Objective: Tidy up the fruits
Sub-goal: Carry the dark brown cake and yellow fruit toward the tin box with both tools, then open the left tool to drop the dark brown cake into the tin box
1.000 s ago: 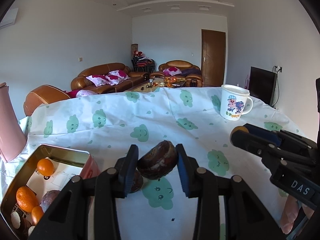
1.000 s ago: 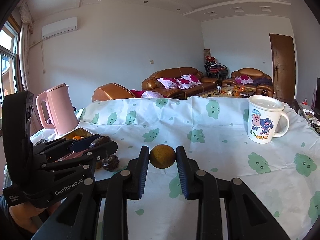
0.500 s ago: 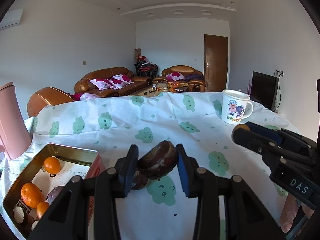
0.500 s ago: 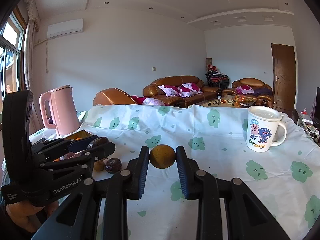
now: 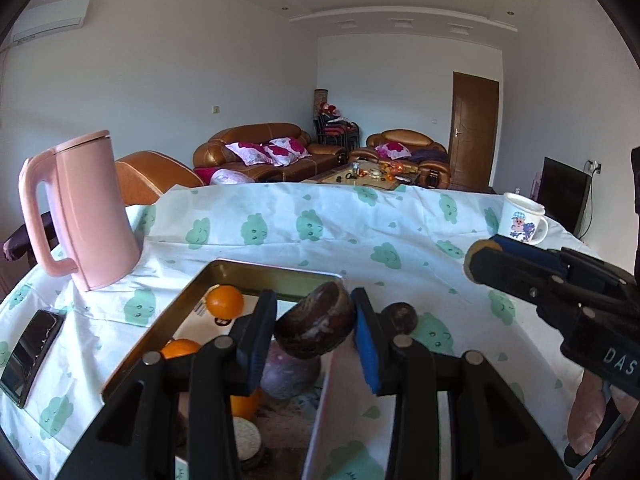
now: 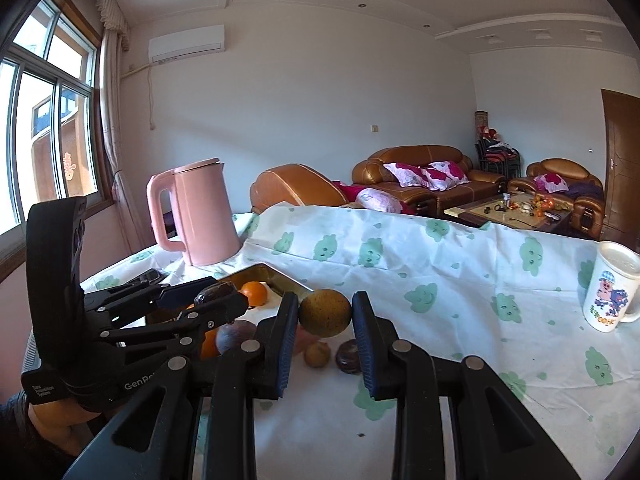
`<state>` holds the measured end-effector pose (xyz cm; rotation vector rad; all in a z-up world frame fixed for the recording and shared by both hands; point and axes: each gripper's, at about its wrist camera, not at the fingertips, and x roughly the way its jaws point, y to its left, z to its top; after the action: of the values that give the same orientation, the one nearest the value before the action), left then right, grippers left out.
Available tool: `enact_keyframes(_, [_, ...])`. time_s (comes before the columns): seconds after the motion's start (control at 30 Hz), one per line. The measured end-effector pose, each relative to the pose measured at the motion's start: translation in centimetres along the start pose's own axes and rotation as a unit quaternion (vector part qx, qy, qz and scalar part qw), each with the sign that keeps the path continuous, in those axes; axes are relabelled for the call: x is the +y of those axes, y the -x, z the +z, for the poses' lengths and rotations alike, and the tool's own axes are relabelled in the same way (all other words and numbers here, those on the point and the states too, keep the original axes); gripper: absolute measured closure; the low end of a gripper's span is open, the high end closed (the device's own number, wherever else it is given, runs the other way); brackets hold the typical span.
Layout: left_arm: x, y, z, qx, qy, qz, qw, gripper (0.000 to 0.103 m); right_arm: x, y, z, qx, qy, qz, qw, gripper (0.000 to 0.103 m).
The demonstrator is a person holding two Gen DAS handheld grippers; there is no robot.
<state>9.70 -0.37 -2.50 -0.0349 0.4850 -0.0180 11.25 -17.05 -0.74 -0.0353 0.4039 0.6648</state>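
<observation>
My left gripper (image 5: 314, 330) jaws clamp dark fruit (image 5: 315, 326), frame centre, over tin (image 5: 276, 276) | right gripper (image 6: 325, 322) jaws clamp yellow-brown fruit (image 6: 325, 312)

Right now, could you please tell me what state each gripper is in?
Left gripper: closed on a dark brown fruit, above the tin tray.
Right gripper: closed on a yellow-brown round fruit.

Each wrist view looked forward along its own gripper, low and close over the tabletop (image 5: 320, 236), toward the sofas (image 6: 424, 176). Both views shared the pink kettle (image 5: 92, 216), metal tin (image 6: 276, 274) and mug (image 6: 612, 292).
</observation>
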Motion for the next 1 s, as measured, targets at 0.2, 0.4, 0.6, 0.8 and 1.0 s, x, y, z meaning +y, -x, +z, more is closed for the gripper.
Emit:
enact_keyframes(0.2, [4.8, 0.5, -0.6, 0.016, 0.032, 0.026, 0.999, 0.063, 4.1, -2.7, 0.2, 0.018, 0.016, 0.038, 0.999, 0.073])
enact_keyframes(0.4, [7.6, 0.0, -1.9, 0.035, 0.05, 0.055, 0.9966, 0.063, 7.1, -5.0, -0.9, 0.045, 0.032, 0.065, 0.996, 0.073])
enact_keyframes(0.6, [8.8, -0.8, -3.0, 0.058, 0.06, 0.065, 0.9944, 0.063, 9.0, -6.9, -2.0, 0.082, 0.049, 0.078, 0.992, 0.073])
enact_keyframes(0.8, [9.3, -1.2, -3.4, 0.073, 0.066, 0.061, 0.9933, 0.063, 9.2, -8.1, -2.8, 0.109, 0.052, 0.075, 0.99, 0.073])
enact_keyframes(1.0, [9.1, -0.9, -3.5, 0.073, 0.064, 0.057, 0.9937, 0.039, 8.8, -8.4, -2.9, 0.124, 0.051, 0.074, 0.988, 0.069])
